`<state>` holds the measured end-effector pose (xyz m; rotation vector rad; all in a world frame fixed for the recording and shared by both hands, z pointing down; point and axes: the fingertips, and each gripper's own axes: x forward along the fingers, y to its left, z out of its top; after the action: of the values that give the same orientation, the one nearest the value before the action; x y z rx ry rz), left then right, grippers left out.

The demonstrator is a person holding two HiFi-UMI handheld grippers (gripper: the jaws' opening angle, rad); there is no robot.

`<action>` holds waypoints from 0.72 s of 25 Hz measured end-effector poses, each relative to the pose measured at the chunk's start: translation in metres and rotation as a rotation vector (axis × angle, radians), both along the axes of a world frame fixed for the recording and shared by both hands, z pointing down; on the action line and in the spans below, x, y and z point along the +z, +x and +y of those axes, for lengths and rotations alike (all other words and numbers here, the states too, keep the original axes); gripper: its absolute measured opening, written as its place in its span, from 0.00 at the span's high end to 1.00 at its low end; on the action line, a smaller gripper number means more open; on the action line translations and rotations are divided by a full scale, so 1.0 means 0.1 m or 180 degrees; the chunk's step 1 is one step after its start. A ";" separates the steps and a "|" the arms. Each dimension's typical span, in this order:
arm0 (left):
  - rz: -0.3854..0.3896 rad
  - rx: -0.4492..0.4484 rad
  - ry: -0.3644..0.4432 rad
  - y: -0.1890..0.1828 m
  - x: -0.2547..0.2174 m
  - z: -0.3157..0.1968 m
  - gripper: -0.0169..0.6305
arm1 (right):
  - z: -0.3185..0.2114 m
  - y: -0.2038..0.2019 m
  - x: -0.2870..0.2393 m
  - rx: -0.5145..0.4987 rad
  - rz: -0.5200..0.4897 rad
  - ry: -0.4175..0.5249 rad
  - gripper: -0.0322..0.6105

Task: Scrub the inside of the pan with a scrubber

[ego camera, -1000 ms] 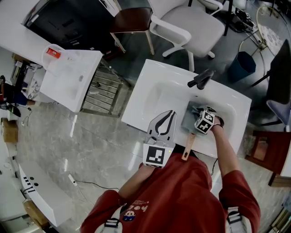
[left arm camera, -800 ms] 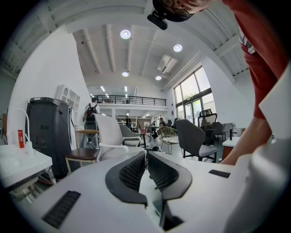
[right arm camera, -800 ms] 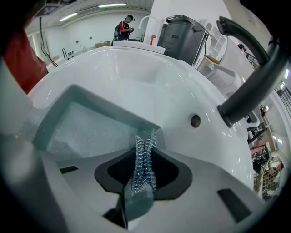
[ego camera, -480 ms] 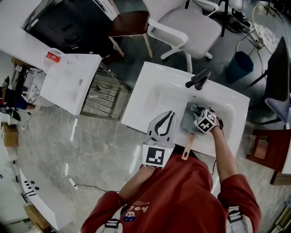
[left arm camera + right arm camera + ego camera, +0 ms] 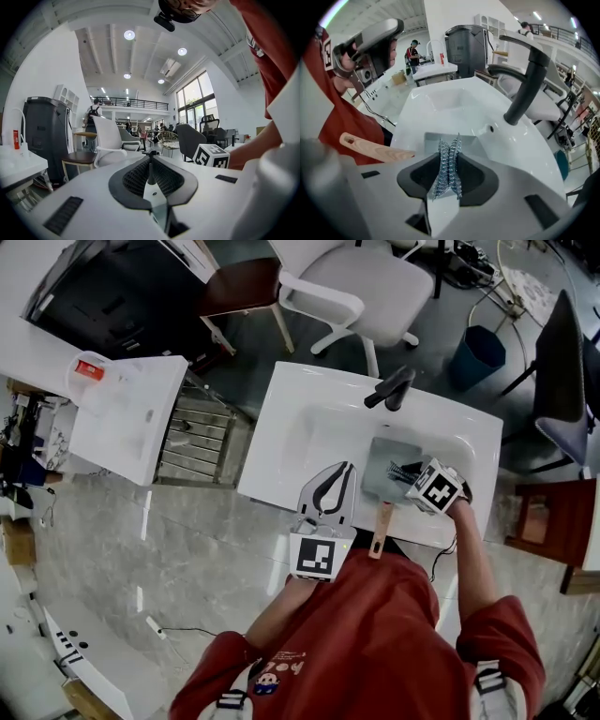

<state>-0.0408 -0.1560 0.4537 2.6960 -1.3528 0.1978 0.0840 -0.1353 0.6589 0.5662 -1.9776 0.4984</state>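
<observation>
The grey square pan with a pale wooden handle sits in the white sink basin, below the black faucet, its handle reaching out over the near rim. The right gripper is clamped on a silvery steel-wool scrubber and holds it over the pan's inside; whether it touches the metal I cannot tell. No soil or suds show, so scrubbing looks under way with its extent unclear. The left gripper rests on the sink's edge beside the handle, jaws together and empty.
</observation>
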 end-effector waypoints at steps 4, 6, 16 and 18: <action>0.0022 0.0042 0.0065 0.05 0.03 0.01 0.92 | 0.14 0.04 0.17 -0.0004 -0.0071 -0.0242 0.75; 0.0052 0.0067 0.0203 0.08 0.01 -0.01 0.92 | 0.18 0.08 0.22 0.0060 -0.0063 -0.0370 0.75; 0.0022 0.0112 -0.0018 0.14 0.05 0.01 0.92 | 0.27 0.07 0.39 -0.0075 0.0046 -0.0782 0.75; 0.0029 0.0112 -0.0021 0.13 0.05 0.01 0.92 | 0.28 0.08 0.40 -0.0088 0.0055 -0.0807 0.75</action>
<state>-0.0273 -0.1552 0.4591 2.7136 -1.3006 0.1927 0.0915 -0.1070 0.6989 0.3821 -1.8673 0.7122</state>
